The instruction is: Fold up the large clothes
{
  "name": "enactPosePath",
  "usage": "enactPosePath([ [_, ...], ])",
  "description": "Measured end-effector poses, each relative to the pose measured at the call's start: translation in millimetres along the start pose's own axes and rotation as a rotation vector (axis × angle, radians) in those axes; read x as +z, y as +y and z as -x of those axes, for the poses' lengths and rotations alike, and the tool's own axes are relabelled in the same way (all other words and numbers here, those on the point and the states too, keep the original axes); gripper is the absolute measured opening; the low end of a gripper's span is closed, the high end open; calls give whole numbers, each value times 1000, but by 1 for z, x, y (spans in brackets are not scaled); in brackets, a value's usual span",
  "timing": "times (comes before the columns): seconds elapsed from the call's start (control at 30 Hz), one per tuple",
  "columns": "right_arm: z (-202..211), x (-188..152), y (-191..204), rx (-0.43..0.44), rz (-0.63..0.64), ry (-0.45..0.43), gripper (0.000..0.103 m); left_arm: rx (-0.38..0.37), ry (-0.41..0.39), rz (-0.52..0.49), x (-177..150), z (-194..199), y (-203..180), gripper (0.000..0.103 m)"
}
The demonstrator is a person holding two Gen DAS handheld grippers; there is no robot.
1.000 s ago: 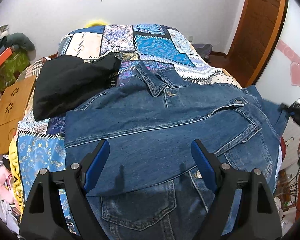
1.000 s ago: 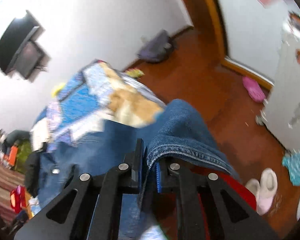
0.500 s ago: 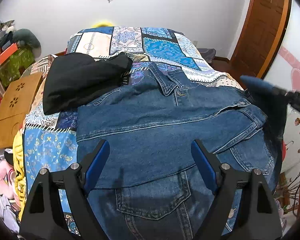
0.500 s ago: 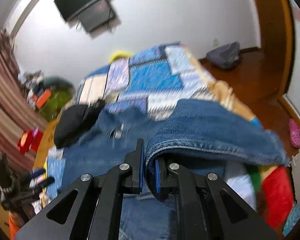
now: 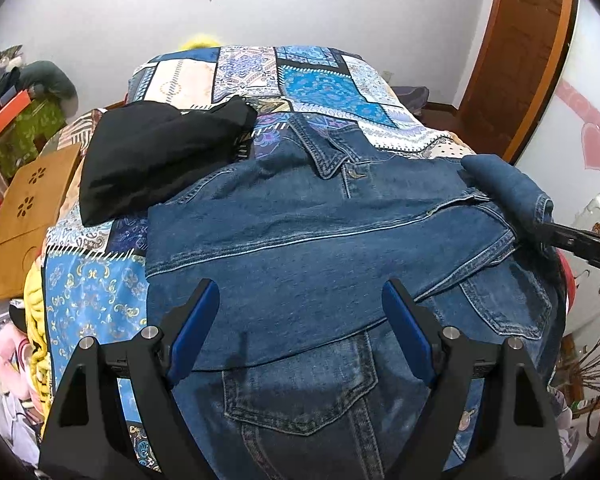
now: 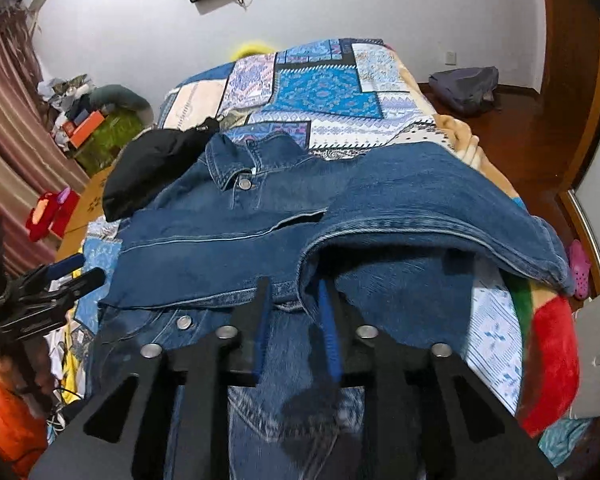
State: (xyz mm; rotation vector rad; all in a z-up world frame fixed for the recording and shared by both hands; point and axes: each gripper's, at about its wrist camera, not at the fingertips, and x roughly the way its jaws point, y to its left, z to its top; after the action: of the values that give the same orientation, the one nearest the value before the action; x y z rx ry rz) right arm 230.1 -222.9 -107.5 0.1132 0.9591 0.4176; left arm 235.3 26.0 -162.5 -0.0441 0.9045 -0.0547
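A blue denim jacket (image 5: 300, 240) lies spread on the bed, collar toward the far end. Its right sleeve (image 6: 420, 208) is folded inward over the jacket body. In the right wrist view my right gripper (image 6: 293, 284) is low over the jacket front, and its jaws are opening. The sleeve's hem hangs loosely between the blue pads, which no longer press on it. In the left wrist view that gripper (image 5: 580, 240) reaches in from the right, under the sleeve (image 5: 504, 188). My left gripper (image 5: 298, 286) hovers open above the jacket's lower part with nothing between its fingers.
A black garment (image 5: 160, 152) lies bunched on the patchwork quilt (image 5: 320, 88) left of the collar. A wooden board (image 5: 28, 208) stands beside the bed on the left. A red blanket (image 6: 552, 360) hangs off the right edge. A grey bag (image 6: 464, 84) sits on the floor by the door.
The right gripper swung the sleeve from beyond the bed's right edge in over the jacket, rolling level, and its jaws have parted. The left gripper stayed open in place.
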Motion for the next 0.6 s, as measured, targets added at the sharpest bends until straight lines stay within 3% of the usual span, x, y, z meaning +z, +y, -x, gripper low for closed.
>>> enactPosePath([
  [0.13,16,-1,-12,-18,-44,-51,29,-5,-2,-24,2,-2,-10,83],
  [0.2,26,-1,-25,-30,-95,-86,37,-5,2,-37,3,-4,-16,83],
  [0.27,36,0,-42,-61,-158,-129,50,-5,7,-47,4,-6,-20,83],
  [0.4,45,-1,-76,-104,-283,-177,53,-10,10,-71,5,-9,-30,83],
  [0.6,26,-9,-128,-106,-483,-140,53,-15,20,-93,7,-15,-42,83],
])
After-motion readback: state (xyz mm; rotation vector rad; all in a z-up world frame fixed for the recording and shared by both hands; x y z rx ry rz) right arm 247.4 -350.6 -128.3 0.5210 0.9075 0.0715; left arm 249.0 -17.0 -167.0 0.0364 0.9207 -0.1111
